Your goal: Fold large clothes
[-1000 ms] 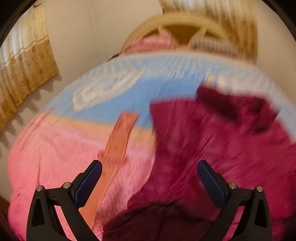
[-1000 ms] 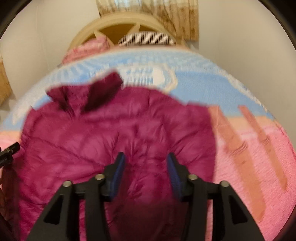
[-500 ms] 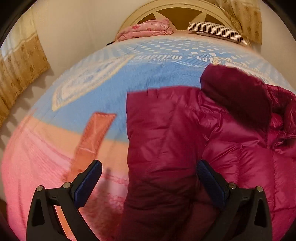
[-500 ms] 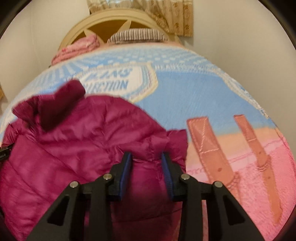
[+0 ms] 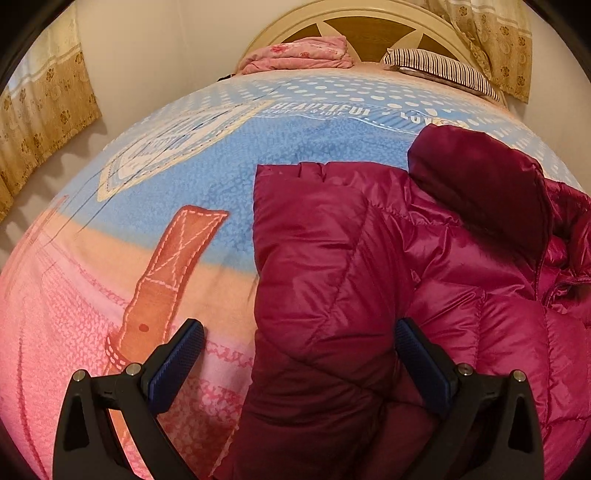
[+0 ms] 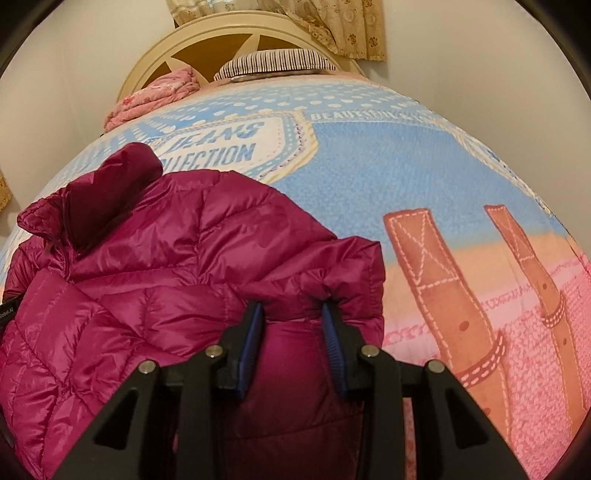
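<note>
Two hand-held grippers in play. Right hand-held gripper (image 6: 291, 321): fingers pinched on a puffy fold of the magenta down jacket (image 6: 177, 266), fabric bunched betw. the blue pads. Left hand-held gripper (image 5: 299, 354): fingers spread wide, gripping nothing; jacket's left edge runs up betw. them, untouched as far as can be seen.

Step in hand, prob.: carry right side/sleeve over twd the middle. To do well: keep pinch firm (shell looks slick, fill springy), lift enough to clear the body panel, lay over straight w/ the long edge, then press air out. Left one could pin the near-left edge so the jacket doesn't slide on the blanket.

Jacket: quilted, shiny, diamond stitching; hood (image 5: 476, 184) at far end, zip area partly open near the collar. Lies on the bed (image 5: 207, 177), centre of the blue/pink printed blanket (image 6: 406, 166). Left edge already reads as a straight fold. Far off: striped pillow (image 6: 273, 62), pink bedding (image 5: 295, 55) by headboard (image 5: 369, 14).
</note>
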Demonstrator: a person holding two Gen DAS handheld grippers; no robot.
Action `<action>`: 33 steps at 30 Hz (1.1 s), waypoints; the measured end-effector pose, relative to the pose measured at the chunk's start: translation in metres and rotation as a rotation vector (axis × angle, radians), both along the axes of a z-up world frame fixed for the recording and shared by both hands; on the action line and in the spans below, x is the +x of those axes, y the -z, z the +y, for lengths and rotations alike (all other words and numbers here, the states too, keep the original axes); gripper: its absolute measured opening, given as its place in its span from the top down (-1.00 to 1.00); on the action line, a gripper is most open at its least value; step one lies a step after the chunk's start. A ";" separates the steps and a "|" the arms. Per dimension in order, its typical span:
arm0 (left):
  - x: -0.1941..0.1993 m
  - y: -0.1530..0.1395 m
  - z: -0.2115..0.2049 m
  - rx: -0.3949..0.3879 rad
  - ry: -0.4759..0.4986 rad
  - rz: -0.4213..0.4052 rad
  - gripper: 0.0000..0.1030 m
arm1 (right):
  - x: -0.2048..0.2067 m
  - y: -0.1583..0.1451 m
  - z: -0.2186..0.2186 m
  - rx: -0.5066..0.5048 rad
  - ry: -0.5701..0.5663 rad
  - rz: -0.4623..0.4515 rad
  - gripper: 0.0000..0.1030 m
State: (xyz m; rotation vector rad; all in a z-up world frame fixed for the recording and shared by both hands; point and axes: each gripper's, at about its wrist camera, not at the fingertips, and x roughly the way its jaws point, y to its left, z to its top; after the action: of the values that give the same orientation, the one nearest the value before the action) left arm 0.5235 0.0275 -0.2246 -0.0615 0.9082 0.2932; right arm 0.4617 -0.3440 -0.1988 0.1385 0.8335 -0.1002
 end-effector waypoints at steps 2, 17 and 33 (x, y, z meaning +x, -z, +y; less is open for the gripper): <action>0.001 0.001 0.003 -0.022 0.001 0.003 -0.99 | 0.001 0.000 0.000 -0.002 0.001 -0.001 0.28; 0.000 0.000 0.007 -0.054 0.013 0.014 -0.99 | 0.001 0.001 0.003 -0.026 0.001 0.003 0.27; 0.069 -0.097 -0.005 -0.057 0.142 -0.054 -0.98 | 0.084 -0.101 0.048 0.037 -0.121 -0.021 -0.59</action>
State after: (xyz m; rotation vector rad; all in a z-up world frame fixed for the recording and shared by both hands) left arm 0.5928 0.0220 -0.1280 -0.0568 0.8631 0.1330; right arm 0.5458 -0.2960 -0.0983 0.1240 0.8209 0.0304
